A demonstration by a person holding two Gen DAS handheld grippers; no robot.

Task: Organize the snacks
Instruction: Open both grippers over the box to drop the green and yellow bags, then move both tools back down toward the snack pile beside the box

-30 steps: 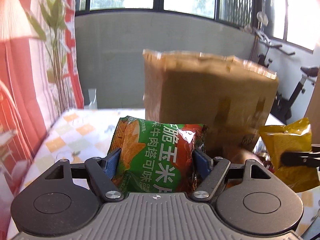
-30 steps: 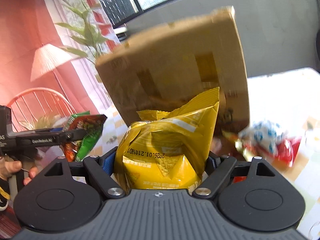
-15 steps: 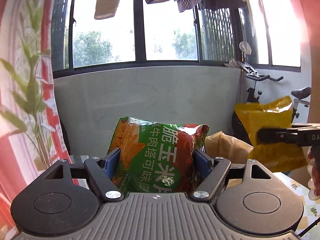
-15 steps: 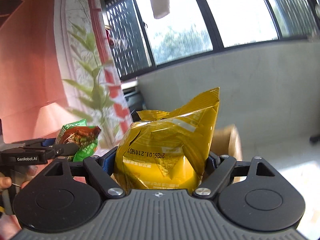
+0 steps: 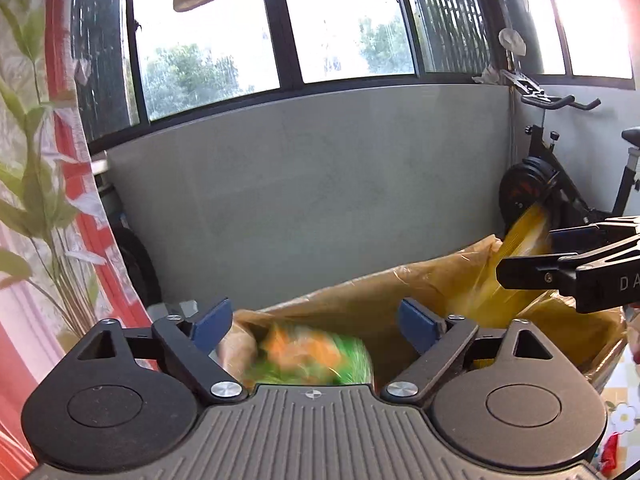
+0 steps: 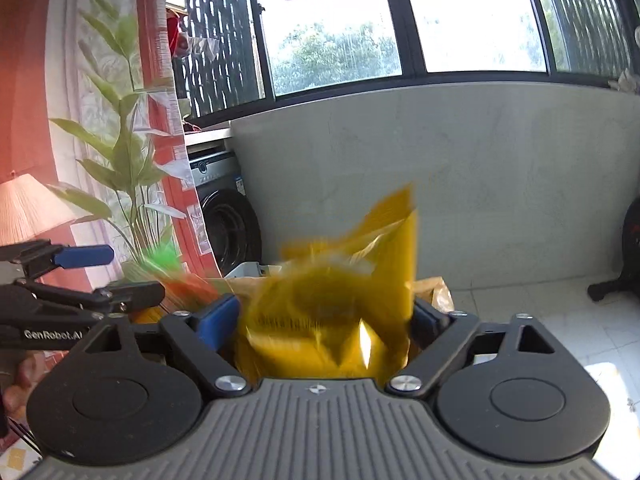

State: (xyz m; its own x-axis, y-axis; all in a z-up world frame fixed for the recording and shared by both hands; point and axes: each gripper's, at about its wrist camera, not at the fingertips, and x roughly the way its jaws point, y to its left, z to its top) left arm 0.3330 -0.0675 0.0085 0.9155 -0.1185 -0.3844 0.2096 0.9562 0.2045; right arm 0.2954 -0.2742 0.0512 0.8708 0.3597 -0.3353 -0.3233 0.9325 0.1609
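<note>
Snacks drop as I release: left gripper (image 5: 312,320) and right gripper (image 6: 326,322) jaws are opening, green bag (image 5: 312,358) and yellow bag (image 6: 332,312) falling blurred into the cardboard box (image 5: 420,284); remaining snacks hidden.

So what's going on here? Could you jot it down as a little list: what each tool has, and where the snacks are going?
left tool: jaws opening, pads clear of the pack
green snack pack: blurred, dropping into the box
right tool: jaws opening
yellow snack pack: blurred, between the jaws, slipping down
cardboard box: open top, below both tools
background: windows, exercise bike, washing machine
</note>
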